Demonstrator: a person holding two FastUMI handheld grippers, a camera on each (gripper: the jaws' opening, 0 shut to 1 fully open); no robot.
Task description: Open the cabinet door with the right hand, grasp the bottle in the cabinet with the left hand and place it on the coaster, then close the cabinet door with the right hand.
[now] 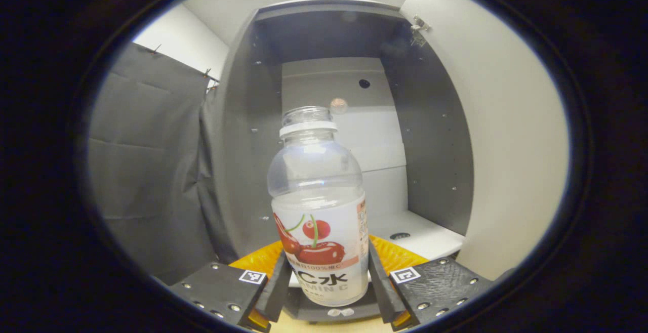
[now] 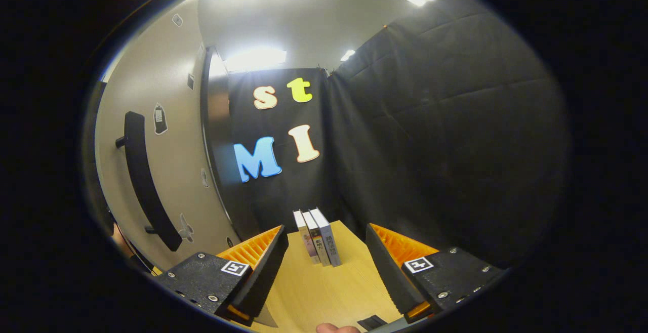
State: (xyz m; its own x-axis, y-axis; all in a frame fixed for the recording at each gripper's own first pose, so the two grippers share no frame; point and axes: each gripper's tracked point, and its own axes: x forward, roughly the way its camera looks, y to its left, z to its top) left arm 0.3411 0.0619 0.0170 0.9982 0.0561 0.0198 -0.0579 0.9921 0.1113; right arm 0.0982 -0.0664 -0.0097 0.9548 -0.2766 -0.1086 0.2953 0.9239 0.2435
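Observation:
A clear, capless bottle (image 1: 319, 211) with a white neck ring and a cherry label stands upright between my left gripper's fingers. My left gripper (image 1: 328, 282) is shut on it, with both fingers pressing on the label's lower sides. Behind the bottle is the dark grey cabinet (image 1: 430, 135), its pale door (image 1: 506, 146) swung open to the right. In the right gripper view, my right gripper (image 2: 326, 267) is open and holds nothing above the wooden table (image 2: 314, 292). The cabinet door (image 2: 167, 171) with its long black handle (image 2: 144, 181) is to its left.
Three books (image 2: 319, 237) stand upright on the table ahead of the right gripper. Black cloth walls close off the back and right. A small dark flat thing (image 2: 372, 321) and a fingertip (image 2: 336, 328) sit at the bottom edge. Grey cloth (image 1: 147, 171) hangs left of the cabinet.

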